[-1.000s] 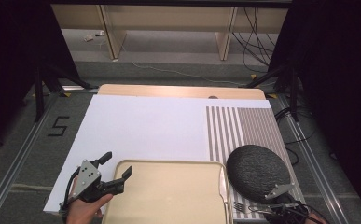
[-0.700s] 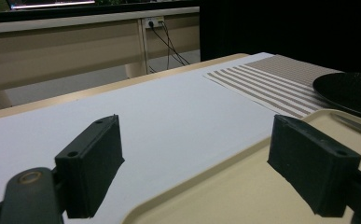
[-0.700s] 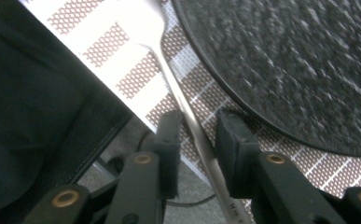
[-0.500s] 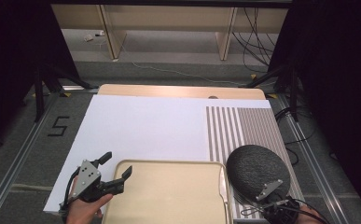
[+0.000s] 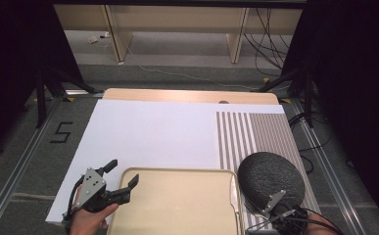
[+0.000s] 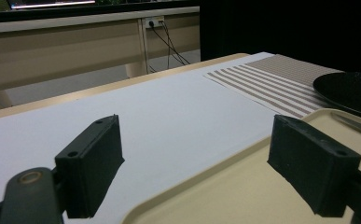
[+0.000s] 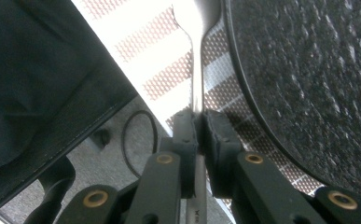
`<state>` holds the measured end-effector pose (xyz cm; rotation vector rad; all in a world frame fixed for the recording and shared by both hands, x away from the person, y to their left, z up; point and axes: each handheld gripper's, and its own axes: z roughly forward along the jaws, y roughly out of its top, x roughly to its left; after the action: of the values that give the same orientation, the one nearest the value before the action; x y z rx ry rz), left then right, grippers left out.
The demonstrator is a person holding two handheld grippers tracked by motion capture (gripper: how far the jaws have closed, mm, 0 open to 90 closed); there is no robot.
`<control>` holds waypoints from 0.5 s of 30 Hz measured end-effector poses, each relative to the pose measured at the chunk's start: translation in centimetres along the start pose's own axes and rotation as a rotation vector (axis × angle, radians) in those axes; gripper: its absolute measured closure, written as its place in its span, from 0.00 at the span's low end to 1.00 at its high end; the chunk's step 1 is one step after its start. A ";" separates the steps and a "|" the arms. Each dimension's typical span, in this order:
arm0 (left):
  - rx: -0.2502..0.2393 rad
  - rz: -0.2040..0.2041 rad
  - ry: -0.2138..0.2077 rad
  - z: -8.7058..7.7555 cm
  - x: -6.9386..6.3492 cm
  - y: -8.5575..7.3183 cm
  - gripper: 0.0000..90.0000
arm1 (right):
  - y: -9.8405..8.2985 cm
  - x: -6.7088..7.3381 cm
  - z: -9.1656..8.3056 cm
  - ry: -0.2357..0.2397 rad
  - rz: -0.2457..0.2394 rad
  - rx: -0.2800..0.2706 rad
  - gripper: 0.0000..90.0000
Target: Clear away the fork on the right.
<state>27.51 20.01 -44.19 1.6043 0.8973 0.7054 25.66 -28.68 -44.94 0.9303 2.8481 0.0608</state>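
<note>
Right hand-held gripper (image 7: 197,126) clamped on fork (image 7: 196,70)

White sheet (image 5: 153,132) open beyond tray (image 5: 177,205), dark plate (image 5: 271,178) blocking right

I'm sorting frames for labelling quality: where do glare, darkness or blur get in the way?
Right gripper view: the fork clamped in the right gripper is blown out by glare, the near jaws soft. High view: even light on the table, black surroundings. Left gripper view: open left gripper, jaws slightly blurred, tray clear.
</note>
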 end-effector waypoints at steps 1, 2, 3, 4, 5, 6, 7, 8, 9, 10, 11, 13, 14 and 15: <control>0.004 0.000 0.002 0.0 0.0 0.0 0.19 | 0.0 0.0 0.0 -0.007 -0.001 0.002 0.94; 0.000 0.000 0.000 0.0 0.0 0.0 0.19 | 0.0 0.1 0.0 -0.007 -0.005 0.005 0.94; -0.002 0.000 -0.003 0.0 0.0 0.0 0.19 | 0.0 0.1 0.0 -0.011 -0.019 -0.001 0.94; -0.002 0.000 -0.002 0.0 0.0 0.0 0.19 | 0.0 0.2 0.0 -0.014 -0.016 0.001 0.94; 0.001 0.001 0.000 0.0 0.0 0.0 0.19 | 0.0 0.2 0.0 -0.015 -0.018 -0.003 0.94; 0.006 0.002 0.002 0.0 0.0 0.0 0.19 | 0.0 0.3 0.0 -0.014 -0.016 0.001 0.94; 0.005 0.002 0.002 0.0 0.0 0.0 0.19 | 0.0 0.2 0.0 -0.015 -0.035 -0.005 0.94; -0.002 -0.001 -0.003 0.0 0.0 0.0 0.19 | 0.1 0.4 0.0 -0.015 -0.039 -0.008 0.94; -0.002 0.000 -0.002 0.0 0.0 0.0 0.19 | 0.1 0.4 0.0 -0.012 -0.047 -0.013 0.94; -0.003 -0.001 -0.002 0.0 0.0 0.0 0.19 | 0.1 0.5 -0.1 -0.009 -0.039 -0.010 0.94; -0.003 -0.001 -0.001 0.0 0.0 0.0 0.19 | 0.1 0.5 -0.1 -0.003 -0.052 -0.018 0.94; -0.002 -0.002 0.002 0.0 0.0 0.0 0.19 | 0.3 0.6 -0.1 -0.003 -0.049 -0.017 0.94; 0.002 -0.002 0.003 -0.1 0.0 0.0 0.19 | 0.3 0.7 -0.1 -0.001 -0.050 -0.019 0.94; 0.002 -0.003 0.001 -0.1 0.0 0.0 0.19 | 0.4 0.7 -0.2 0.003 -0.053 -0.027 0.94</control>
<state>27.45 20.02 -44.13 1.6046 0.9012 0.7037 25.30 -27.95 -44.79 0.8492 2.8655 0.0950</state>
